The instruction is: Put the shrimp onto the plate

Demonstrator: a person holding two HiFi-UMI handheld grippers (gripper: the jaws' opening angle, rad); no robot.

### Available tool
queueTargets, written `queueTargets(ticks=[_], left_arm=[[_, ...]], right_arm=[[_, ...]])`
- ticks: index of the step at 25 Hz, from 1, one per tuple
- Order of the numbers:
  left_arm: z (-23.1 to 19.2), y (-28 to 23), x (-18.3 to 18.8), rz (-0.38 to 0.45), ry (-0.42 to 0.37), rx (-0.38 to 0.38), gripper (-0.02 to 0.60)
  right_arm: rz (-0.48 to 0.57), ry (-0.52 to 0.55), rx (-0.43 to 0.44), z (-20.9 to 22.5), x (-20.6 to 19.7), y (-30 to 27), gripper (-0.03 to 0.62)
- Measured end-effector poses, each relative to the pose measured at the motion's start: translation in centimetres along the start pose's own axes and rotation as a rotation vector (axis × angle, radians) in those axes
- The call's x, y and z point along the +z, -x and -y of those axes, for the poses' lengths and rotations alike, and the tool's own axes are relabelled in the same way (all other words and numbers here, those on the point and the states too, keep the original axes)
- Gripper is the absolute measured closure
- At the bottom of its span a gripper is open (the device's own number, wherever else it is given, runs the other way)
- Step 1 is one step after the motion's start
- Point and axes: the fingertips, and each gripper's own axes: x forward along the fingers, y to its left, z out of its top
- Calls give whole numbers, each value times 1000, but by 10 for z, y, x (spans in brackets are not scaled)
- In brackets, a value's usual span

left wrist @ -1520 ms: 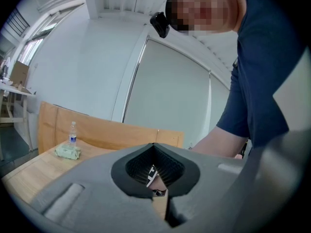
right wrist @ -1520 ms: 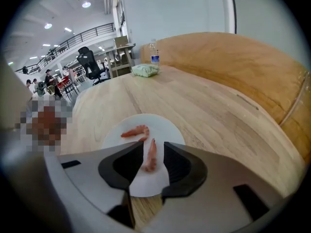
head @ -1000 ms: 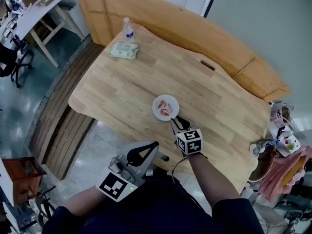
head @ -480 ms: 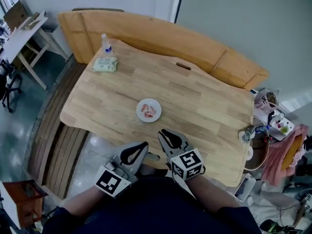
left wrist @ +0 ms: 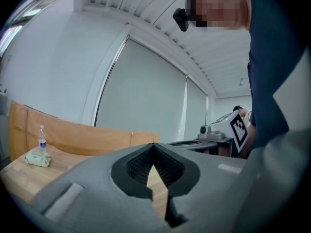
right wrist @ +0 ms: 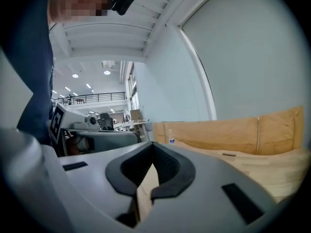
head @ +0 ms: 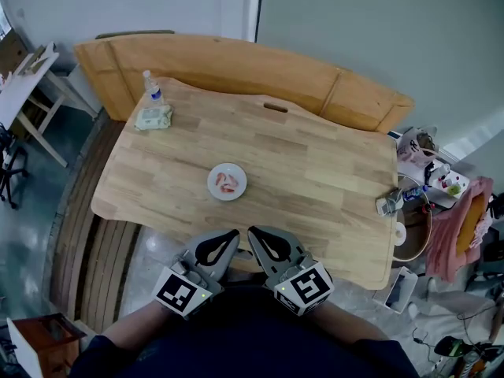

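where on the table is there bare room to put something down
Widest bare patch: the right half of the table, between the plate and the clutter at its right edge. Also bare between plate and wipes. Crowded only at the far left corner, bottle beside wipes.

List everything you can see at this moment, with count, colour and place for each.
table: 1, light wood, centre of the head view
plate: 1, white, on the table toward its near edge
shrimp: pink-red pieces, number too small to tell, on the plate
bottle: 1, clear, far left corner of the table
pack of wipes: 1, pale green, beside the bottle
wooden panel: 1, orange-brown, along the table's far side
pink cloth: 1, among clutter right of the table
left claw: 1, grey, at the table's near edge, shut, empty
right claw: 1, grey, beside the left one, just closed shut, empty
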Motion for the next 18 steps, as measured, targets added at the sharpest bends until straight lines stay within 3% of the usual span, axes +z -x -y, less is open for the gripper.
queueTargets(ticks=[18], left_arm=[[9, 13, 0, 9, -9, 4, 577]], right_arm=[[23, 32, 32, -23, 4, 10, 585]])
